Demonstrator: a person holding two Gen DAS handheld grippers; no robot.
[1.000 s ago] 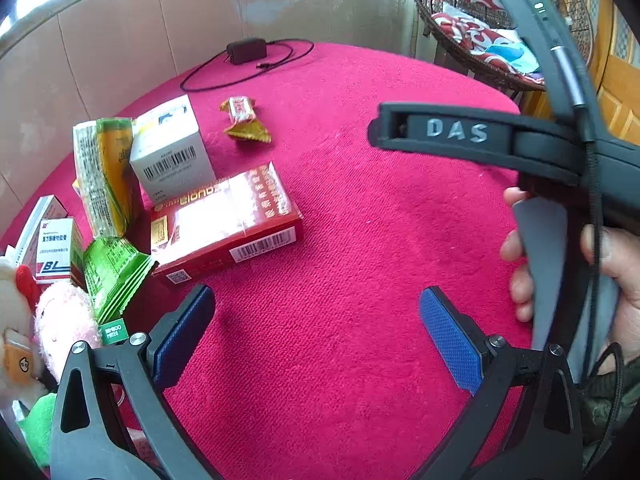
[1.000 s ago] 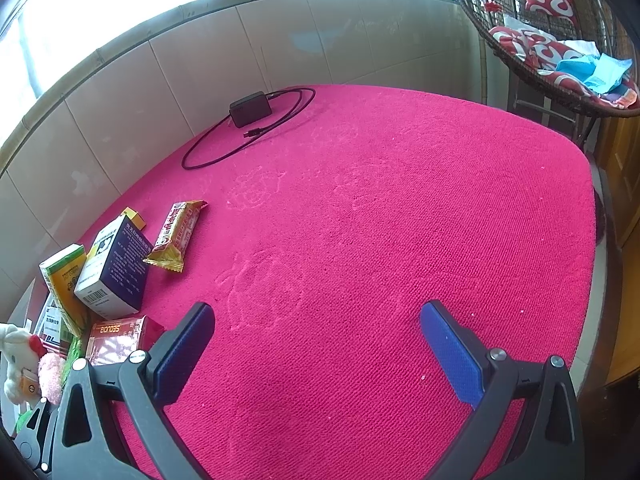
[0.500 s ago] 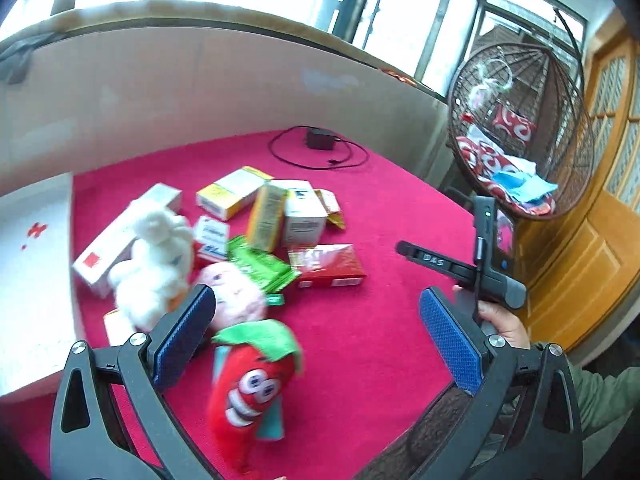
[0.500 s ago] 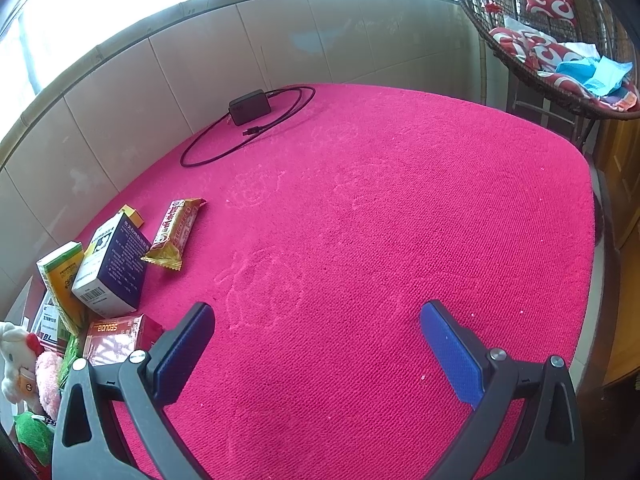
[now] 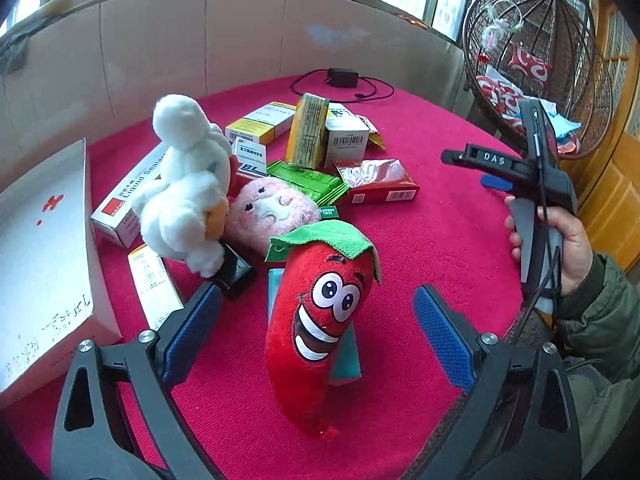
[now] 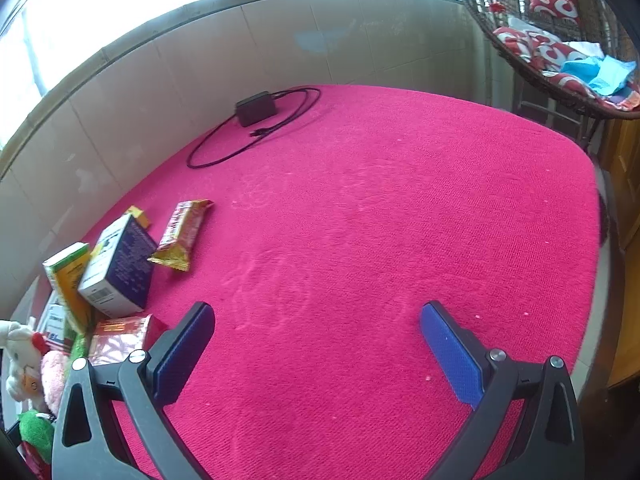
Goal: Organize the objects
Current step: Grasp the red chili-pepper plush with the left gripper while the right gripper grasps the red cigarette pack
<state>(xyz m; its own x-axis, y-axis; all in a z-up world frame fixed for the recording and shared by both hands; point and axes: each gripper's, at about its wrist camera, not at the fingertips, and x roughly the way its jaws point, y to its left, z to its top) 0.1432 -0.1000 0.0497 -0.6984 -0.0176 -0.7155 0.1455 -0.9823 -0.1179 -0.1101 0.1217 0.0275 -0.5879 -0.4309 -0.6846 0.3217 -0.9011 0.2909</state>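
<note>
On the red cloth-covered table (image 5: 420, 240), left gripper (image 5: 316, 320) hovers over the clutter, jaws wide but closing, blue pads not touching anything; red chili plush (image 5: 316, 320) with green cap and smiling face stands between them, leaning on a teal item (image 5: 348, 360) behind it. Just beyond the chili: pink plush (image 5: 268, 210), white plush (image 5: 188, 184) tilted against it, small black object (image 5: 236, 272) at the white plush's foot. Long white box with red logo (image 5: 128, 196) lies behind the white plush, another white box (image 5: 154, 288) near the left finger. Big white box (image 5: 44, 256) with red marks at far left edge. Further back, green sachets (image 5: 308, 180), red foil-topped box (image 5: 376, 184), upright yellow-green carton (image 5: 308, 132), white barcode box (image 5: 346, 134), yellow-white flat box (image 5: 260, 124), all bunched and touching. Black adapter with cord (image 5: 342, 78) near the wall, well apart from the pile.

Right gripper (image 6: 316, 348) is spread wide, nothing between the pads, hanging over bare cloth. Person's hand (image 5: 568, 244) in a green sleeve grips its handle at the table's right edge. From the right wrist view, snack bar wrapper (image 6: 182, 234) lies beside a dark-sided box (image 6: 120, 266), pile sits off to the left. Wicker hanging chair (image 6: 560, 40) with red cushions off past the table's far right
</note>
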